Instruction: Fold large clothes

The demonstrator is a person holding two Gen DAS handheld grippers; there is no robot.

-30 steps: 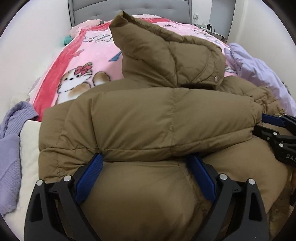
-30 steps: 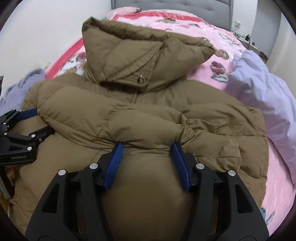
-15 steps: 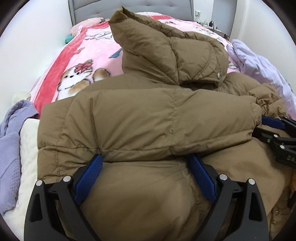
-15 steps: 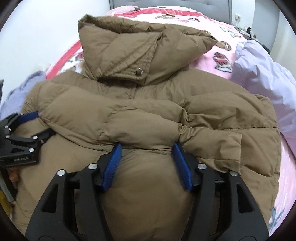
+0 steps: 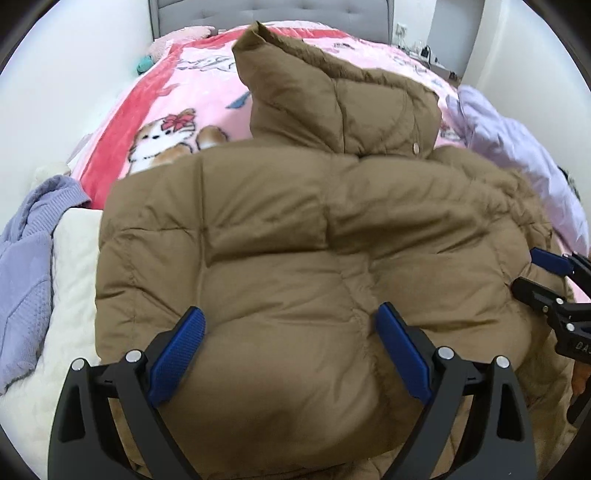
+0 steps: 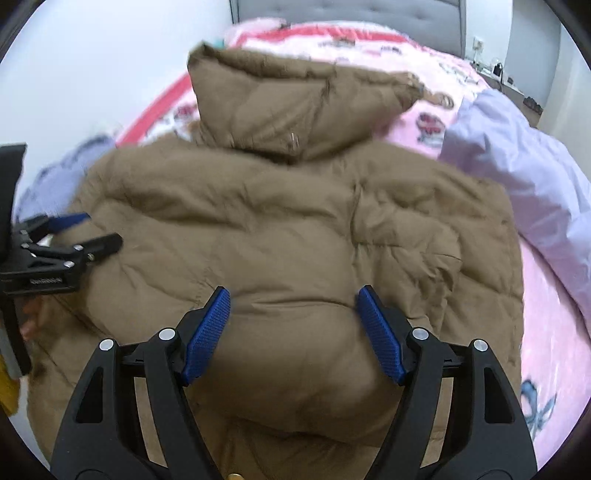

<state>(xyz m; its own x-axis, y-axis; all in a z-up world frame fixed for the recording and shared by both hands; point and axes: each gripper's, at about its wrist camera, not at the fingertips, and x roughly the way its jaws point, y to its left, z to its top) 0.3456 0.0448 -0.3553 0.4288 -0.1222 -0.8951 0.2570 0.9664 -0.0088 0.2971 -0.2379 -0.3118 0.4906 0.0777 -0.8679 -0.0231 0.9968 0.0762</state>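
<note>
A brown puffer jacket (image 5: 295, 236) lies on the bed with its hood (image 5: 332, 92) pointing toward the headboard; it also fills the right wrist view (image 6: 295, 229). My left gripper (image 5: 290, 332) holds a thick bulge of the jacket's lower part between its blue pads. My right gripper (image 6: 293, 315) holds another bulge of the jacket the same way. Each gripper shows at the edge of the other's view: the right one (image 5: 554, 288), the left one (image 6: 66, 251).
A pink cartoon blanket (image 5: 184, 110) covers the bed. A lilac knit (image 5: 26, 258) and a cream fabric (image 5: 70, 280) lie to the left. A lilac garment (image 6: 517, 166) lies to the right. A grey headboard (image 6: 351, 11) and white walls stand behind.
Both grippers have lifted and pushed the jacket's lower part forward toward the hood. The folded sleeves' ridge has flattened under the raised fabric. The frames now are motion-blurred.
</note>
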